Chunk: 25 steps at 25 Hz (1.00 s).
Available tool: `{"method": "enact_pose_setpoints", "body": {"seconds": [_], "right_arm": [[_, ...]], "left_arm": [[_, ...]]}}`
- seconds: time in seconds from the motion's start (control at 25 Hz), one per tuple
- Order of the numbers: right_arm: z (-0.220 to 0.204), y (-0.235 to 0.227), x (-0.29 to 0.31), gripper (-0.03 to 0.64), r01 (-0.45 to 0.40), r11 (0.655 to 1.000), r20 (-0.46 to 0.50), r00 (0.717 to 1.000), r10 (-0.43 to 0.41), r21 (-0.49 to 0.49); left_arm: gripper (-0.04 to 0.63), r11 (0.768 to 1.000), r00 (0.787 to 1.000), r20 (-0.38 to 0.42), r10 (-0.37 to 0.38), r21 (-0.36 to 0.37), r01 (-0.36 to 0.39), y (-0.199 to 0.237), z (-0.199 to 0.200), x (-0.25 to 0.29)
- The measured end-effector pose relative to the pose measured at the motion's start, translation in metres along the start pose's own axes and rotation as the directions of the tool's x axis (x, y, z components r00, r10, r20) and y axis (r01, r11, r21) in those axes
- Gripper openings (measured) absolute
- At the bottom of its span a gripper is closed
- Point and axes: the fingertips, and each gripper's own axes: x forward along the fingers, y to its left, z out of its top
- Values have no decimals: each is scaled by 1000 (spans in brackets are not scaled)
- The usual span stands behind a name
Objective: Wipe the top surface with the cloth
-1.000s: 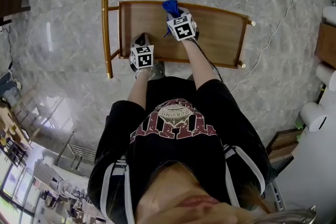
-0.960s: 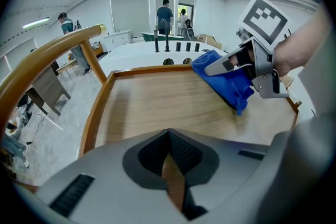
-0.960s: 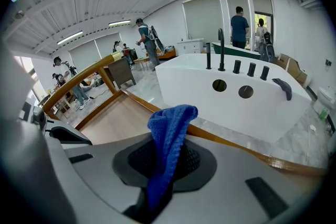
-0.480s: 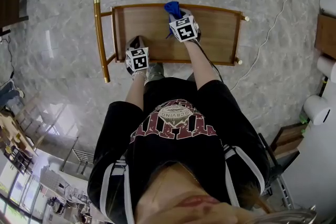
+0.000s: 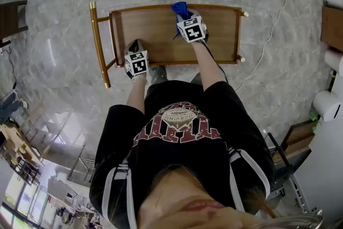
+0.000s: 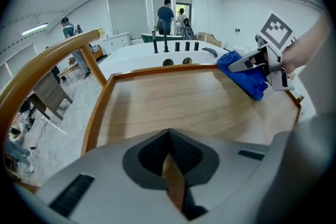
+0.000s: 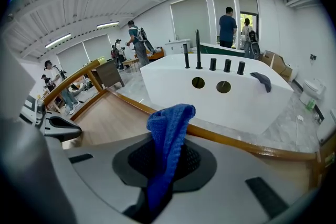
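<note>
The blue cloth (image 5: 179,8) sits at the far edge of the cart top (image 5: 155,29), about midway along that edge. In the left gripper view its lower fold (image 6: 247,76) hangs down to the wood just inside the raised rim. The right gripper (image 5: 183,16) pinches it: in the right gripper view the cloth (image 7: 167,134) stands up from between the closed jaws of that gripper (image 7: 157,176) and folds over at the top.

The left gripper (image 5: 136,45) is over the near edge of the cart top, toward the near left corner and well apart from the cloth. Its jaws (image 6: 170,165) are pressed together with nothing between them; only a sliver of wood shows past them.

A brass-coloured handle bar (image 5: 98,45) runs along the cart's left end. The cart stands on a grey marble floor (image 5: 53,35), with a white cable (image 5: 278,24) trailing off to the right. Beyond the far edge is a white tub (image 7: 220,86) with black taps.
</note>
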Motion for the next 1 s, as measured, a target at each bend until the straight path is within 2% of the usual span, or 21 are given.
{"method": "enact_pose_setpoints", "body": {"seconds": [0.16, 0.24, 0.32, 0.36, 0.44, 0.56, 0.64, 0.72, 0.84, 1.0], "right_arm": [[-4, -12, -4, 56, 16, 1000, -7, 1000, -16, 3], [-6, -17, -6, 55, 22, 1000, -3, 1000, -22, 13], [-8, -22, -8, 55, 27, 999, -2, 1000, -27, 35], [-9, -25, -9, 55, 29, 998, -1, 1000, -29, 49], [-9, -29, -10, 55, 29, 997, 6, 1000, -30, 67], [-9, -33, -9, 55, 26, 998, 5, 1000, -27, 61], [-9, -33, -9, 55, 16, 998, 2, 1000, -16, 56], [-8, -30, -8, 55, 5, 999, 9, 1000, -6, 51], [-9, -31, -12, 55, -4, 998, 5, 1000, 3, 60], [-10, -37, -14, 56, -8, 999, 11, 1000, 7, 44]], "left_arm": [[48, 1000, 1000, 10, 6, 11, -6, 2, 3, 1], [48, 1000, 1000, -12, 15, 14, -15, 4, 3, 1], [48, 999, 998, -59, 0, 53, 3, -4, 5, 3], [48, 995, 997, -70, -31, 92, 37, -16, 10, 4], [48, 973, 991, -45, -127, 190, 133, -55, 32, 7], [47, 903, 961, -42, -273, 334, 271, -126, 57, 14], [48, 863, 938, -77, -338, 374, 341, -161, 61, 17], [48, 836, 921, -115, -373, 389, 387, -184, 57, 18], [48, 815, 908, -162, -388, 400, 419, -200, 47, 18], [48, 814, 907, -158, -390, 401, 419, -201, 44, 19]]}}
